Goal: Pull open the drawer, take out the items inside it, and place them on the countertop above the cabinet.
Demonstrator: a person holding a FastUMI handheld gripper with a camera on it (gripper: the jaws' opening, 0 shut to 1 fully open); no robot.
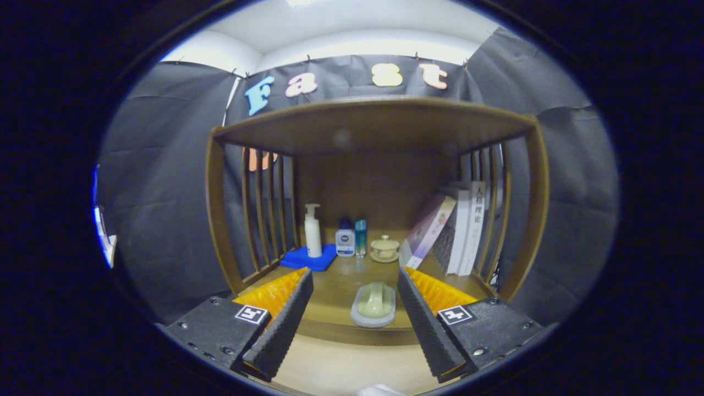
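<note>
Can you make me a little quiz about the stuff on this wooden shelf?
1. True or false: the gripper is shut on the brush.
2. What stands on the blue cloth? A) pump bottle B) lidded cup C) books
3. Fill in: the brush lies ____ the open fingers.

Key: 1 false; 2 A; 3 between.

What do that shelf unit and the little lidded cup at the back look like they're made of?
The shelf unit looks like brown wood with a satin finish: faint grain, slatted sides. The lidded cup on its saucer seems glazed ceramic, pale and slightly shiny, though plastic is possible. The tool is open, fingers either side of a pale green object.
</note>
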